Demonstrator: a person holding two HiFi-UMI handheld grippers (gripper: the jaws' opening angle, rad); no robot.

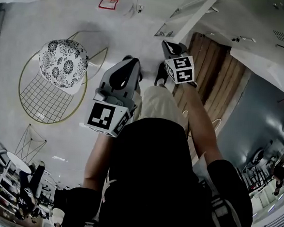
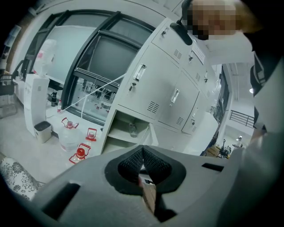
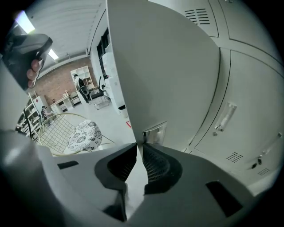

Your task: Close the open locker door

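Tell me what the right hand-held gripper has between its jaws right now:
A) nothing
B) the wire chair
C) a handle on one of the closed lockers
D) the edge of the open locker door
D: in the right gripper view, the right hand-held gripper has its jaws pinched on the thin edge of the open locker door, just below the door's metal latch plate.
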